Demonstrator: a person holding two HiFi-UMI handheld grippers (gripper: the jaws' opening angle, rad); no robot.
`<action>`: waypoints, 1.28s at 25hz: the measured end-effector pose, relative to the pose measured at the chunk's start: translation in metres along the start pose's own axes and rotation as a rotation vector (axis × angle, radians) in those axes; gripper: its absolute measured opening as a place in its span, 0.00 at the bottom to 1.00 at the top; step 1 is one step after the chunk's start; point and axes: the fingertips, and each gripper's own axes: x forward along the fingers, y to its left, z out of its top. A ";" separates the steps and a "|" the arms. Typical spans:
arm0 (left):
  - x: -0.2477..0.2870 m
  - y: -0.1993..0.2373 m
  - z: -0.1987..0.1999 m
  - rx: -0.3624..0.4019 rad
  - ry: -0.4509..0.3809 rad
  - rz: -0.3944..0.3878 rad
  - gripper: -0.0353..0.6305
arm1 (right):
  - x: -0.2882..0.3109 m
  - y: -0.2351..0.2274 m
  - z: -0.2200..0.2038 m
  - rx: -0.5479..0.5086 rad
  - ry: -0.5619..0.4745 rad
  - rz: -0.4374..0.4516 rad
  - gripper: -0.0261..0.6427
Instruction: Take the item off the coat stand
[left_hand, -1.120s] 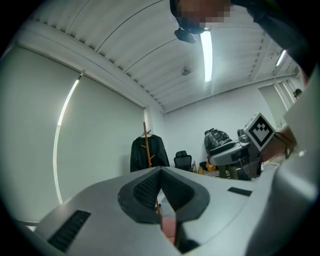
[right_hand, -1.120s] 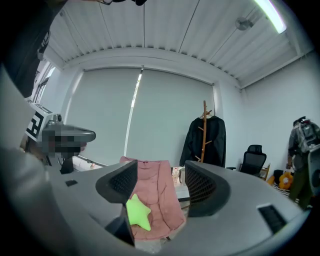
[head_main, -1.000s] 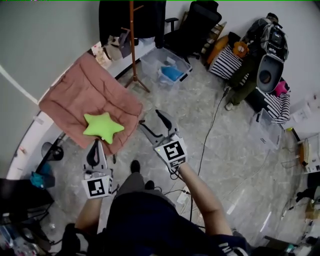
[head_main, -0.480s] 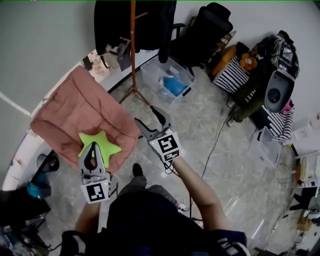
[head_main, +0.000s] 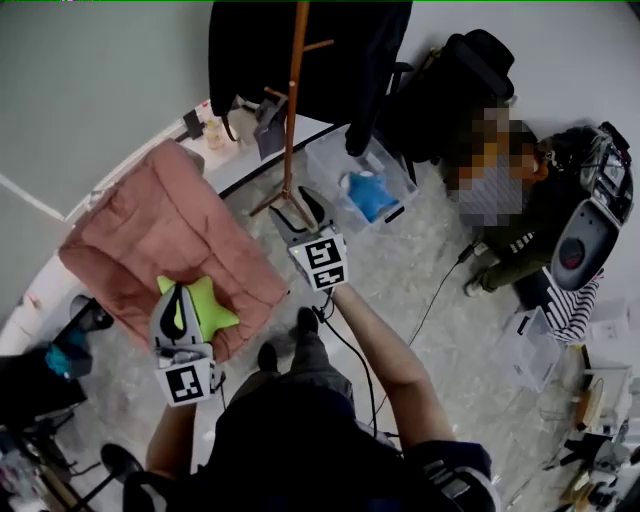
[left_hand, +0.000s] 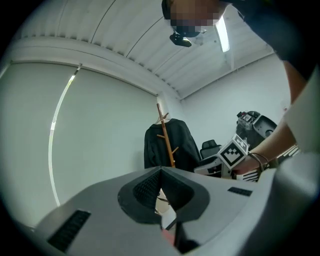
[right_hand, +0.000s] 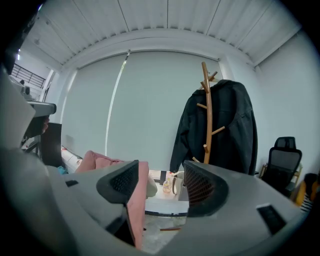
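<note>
The black jacket (right_hand: 232, 130) hung from the upper pegs of the wooden coat stand (right_hand: 206, 115). It was draped down both sides of the pole, and its long axis ran straight down alongside that upright. We saw soft, matte cloth falling in loose folds, while the stand was smooth wood with short slanted pegs.

In the right gripper view the jacket lay ahead of the right gripper (head_main: 297, 211), up and to the right of the gap between its jaws and well apart from them. That gripper's jaws stood wide apart with nothing in them. The left gripper (head_main: 180, 300) hung lower and farther from the stand, jaws pressed together and empty, so we judged the right one the nearer for the reach.

The stand's splayed feet stood on the pale, stone-patterned floor (head_main: 400, 270), near a clear plastic storage bin (head_main: 322, 160). Off to the left lay a pink quilted blanket (head_main: 140, 230) with a green star-shaped cushion (head_main: 220, 312) at its near edge. In the head view the cushion sat just beside the left gripper.
</note>
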 end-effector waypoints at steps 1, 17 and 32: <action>0.013 -0.001 0.000 0.002 0.005 0.028 0.09 | 0.017 -0.013 -0.003 0.004 0.000 0.013 0.48; 0.148 -0.011 -0.024 0.006 0.033 0.210 0.09 | 0.262 -0.132 -0.100 0.064 0.116 0.085 0.47; 0.200 0.022 -0.070 0.046 0.100 0.179 0.09 | 0.392 -0.175 -0.176 0.232 0.182 -0.035 0.46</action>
